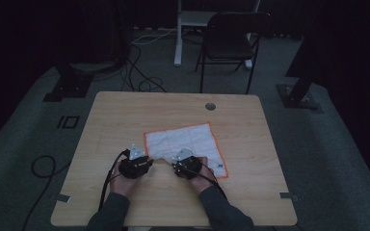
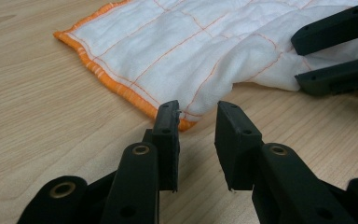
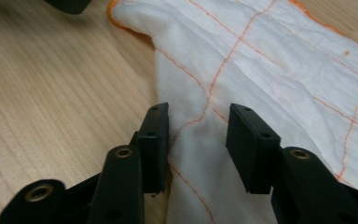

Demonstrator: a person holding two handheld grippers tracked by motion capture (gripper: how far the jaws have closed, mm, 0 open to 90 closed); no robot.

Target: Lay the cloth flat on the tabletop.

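Near the table's [image 1: 125,110] front edge, the left gripper [image 2: 197,123] is sitting part-open at the cloth's [image 1: 185,139] orange-hemmed corner, apparently gripping nothing. The right gripper [image 3: 198,128] is straddling a raised fold, jaws apart. The cloth is lying toward the middle.

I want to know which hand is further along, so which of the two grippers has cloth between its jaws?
The right gripper: its open jaws straddle a raised fold of the white cloth. The left gripper sits at the cloth's orange-edged corner, jaws over bare table.

A dim room: grey carpet [image 1: 337,159], a black chair [image 1: 231,41], floor cables [image 1: 139,72].
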